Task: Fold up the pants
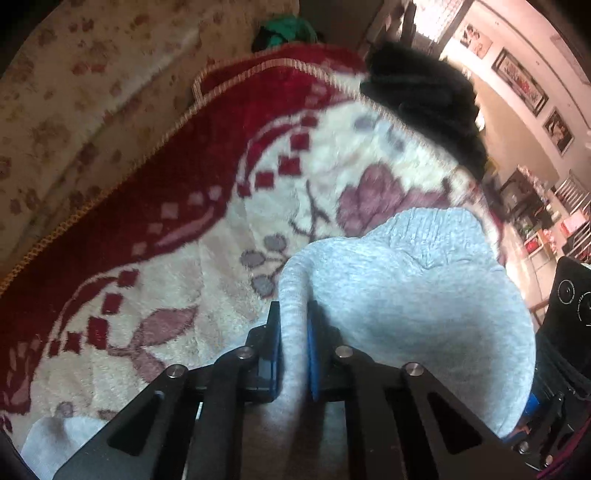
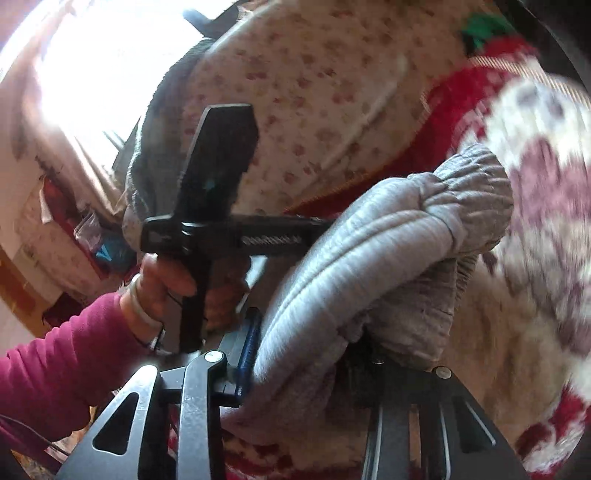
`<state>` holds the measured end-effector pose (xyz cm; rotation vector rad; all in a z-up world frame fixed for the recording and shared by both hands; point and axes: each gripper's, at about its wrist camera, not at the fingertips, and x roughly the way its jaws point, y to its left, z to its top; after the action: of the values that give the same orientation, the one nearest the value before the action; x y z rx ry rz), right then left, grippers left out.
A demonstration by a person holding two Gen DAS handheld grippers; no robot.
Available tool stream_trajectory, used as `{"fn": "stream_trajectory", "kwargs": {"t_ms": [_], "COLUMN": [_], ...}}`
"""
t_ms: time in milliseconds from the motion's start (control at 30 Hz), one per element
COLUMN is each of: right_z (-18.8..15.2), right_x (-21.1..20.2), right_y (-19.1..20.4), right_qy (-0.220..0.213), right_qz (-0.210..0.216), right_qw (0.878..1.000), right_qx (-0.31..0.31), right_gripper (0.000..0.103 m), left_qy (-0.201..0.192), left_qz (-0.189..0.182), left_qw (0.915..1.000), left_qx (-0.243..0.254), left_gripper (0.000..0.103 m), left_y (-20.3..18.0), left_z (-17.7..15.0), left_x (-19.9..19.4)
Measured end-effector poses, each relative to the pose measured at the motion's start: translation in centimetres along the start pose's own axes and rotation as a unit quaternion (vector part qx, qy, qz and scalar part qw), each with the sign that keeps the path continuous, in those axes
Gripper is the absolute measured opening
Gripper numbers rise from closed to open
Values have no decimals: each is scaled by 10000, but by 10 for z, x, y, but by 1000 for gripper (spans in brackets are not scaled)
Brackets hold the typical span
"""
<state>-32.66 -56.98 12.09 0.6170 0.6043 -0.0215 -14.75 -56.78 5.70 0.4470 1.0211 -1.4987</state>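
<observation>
The grey pants [image 1: 399, 295] are lifted above a red and cream flowered blanket [image 1: 177, 206]. My left gripper [image 1: 293, 328] is shut on a fold of the grey fabric, which bunches between its blue pads. In the right wrist view my right gripper [image 2: 306, 354] is shut on a thick bundle of the grey pants [image 2: 373, 258], with the elastic waistband gathered at the top right. The left gripper's body [image 2: 218, 192] and the hand holding it show at the left of that view.
A black garment [image 1: 428, 107] lies at the blanket's far edge, a green one [image 1: 288, 33] beyond it. A flowered beige cover [image 1: 74, 92] lies left of the blanket. Shelves and framed pictures [image 1: 524, 85] line the room's right side.
</observation>
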Motion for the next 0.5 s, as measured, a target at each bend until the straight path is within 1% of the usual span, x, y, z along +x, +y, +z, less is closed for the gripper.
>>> {"fn": "stream_trajectory", "kwargs": {"t_ms": [167, 200, 267, 367, 467, 500], "right_z": [21, 23, 31, 38, 39, 39], "right_x": [-8, -9, -9, -5, 6, 11], "right_y": [47, 54, 81, 123, 164, 176], "right_qy": [-199, -218, -262, -305, -254, -190], "right_qz": [155, 183, 288, 454, 650, 566], "right_qw": [9981, 9974, 9944, 9877, 9791, 9782], "right_qx": [-567, -664, -982, -1466, -1908, -1987], "right_gripper": [41, 41, 41, 41, 41, 41], "left_qy": [-607, -736, -997, -1399, -1796, -1881], "left_qz": [139, 189, 294, 420, 623, 693], "left_qw": [9980, 9971, 9945, 9887, 9794, 9769], "left_qx": [-53, -86, -156, -325, -674, -744], "left_gripper": [11, 11, 10, 8, 7, 7], "left_y": [-3, -3, 0, 10, 26, 30], "left_z": [1, 0, -6, -24, -55, -64], "left_x": [-66, -81, -113, -163, -215, -227]}}
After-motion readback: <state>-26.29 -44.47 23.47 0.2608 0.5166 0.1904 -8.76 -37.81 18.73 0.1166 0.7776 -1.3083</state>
